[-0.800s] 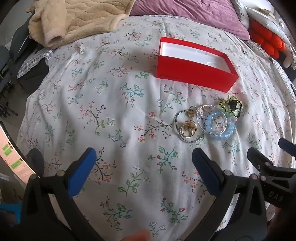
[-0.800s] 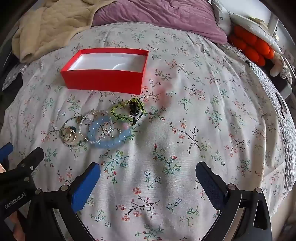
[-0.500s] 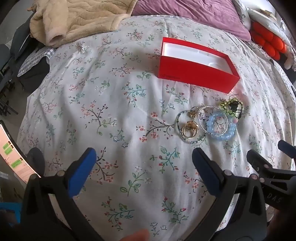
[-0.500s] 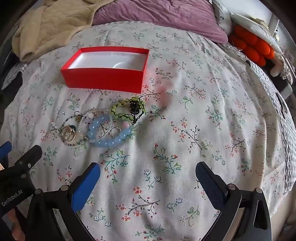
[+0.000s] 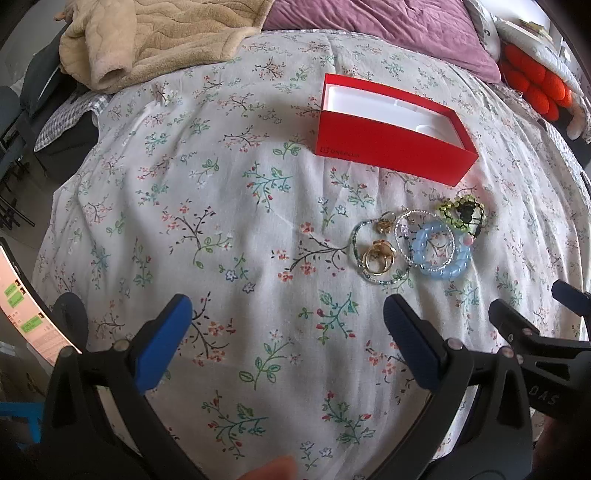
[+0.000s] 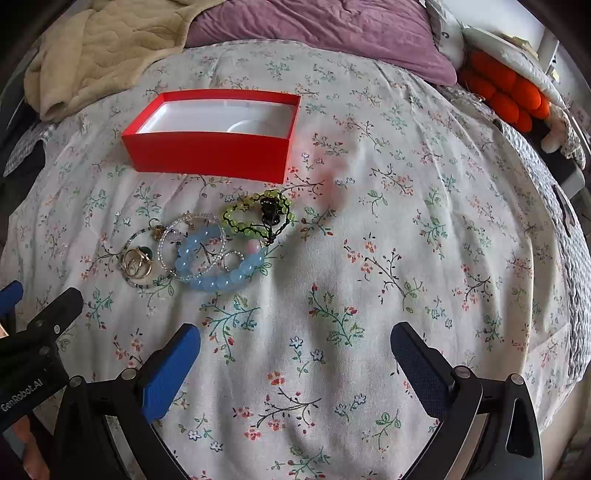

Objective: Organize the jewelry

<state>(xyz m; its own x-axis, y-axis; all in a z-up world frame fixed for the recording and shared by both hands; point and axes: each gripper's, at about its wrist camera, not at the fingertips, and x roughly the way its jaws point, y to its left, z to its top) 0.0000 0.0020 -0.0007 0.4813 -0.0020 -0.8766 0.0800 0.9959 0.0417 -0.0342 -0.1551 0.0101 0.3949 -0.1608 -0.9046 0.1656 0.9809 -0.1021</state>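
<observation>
The red box (image 5: pixel 391 146) on the bed (image 5: pixel 221 206) reads "ONEPLUS". The left tool (image 5: pixel 286 328) reads "GenRobot.AI"; both it and the right tool (image 6: pixel 295 354) gape wide, empty.

Daylit bed (image 6: pixel 369 258), floral sheet, purple pillow (image 6: pixel 325 33), beige blanket (image 5: pixel 155 40)

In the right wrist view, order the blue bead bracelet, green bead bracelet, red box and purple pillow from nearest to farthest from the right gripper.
From the right gripper:
1. Blue bead bracelet, ahead-left.
2. Green bead bracelet, just beyond.
3. Red box, farther back.
4. Purple pillow, at the bed's far end.
</observation>
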